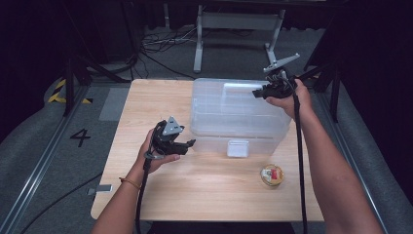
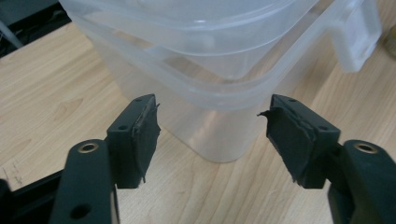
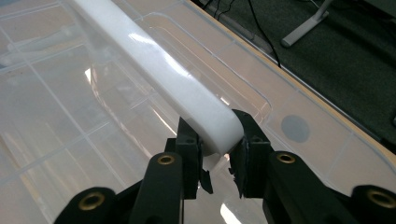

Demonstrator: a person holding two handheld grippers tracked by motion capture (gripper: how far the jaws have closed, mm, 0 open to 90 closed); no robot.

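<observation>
A small round tin (image 1: pixel 272 175), perhaps a can, sits on the wooden table (image 1: pixel 146 102).

The small round gold-lidded tin (image 1: pixel 272 175) near the desk's near right corner carries a label too small to read.

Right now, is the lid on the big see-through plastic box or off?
On. The clear lid lies flat across the clear plastic box, and the right tool pinches the lid's white handle.
</observation>
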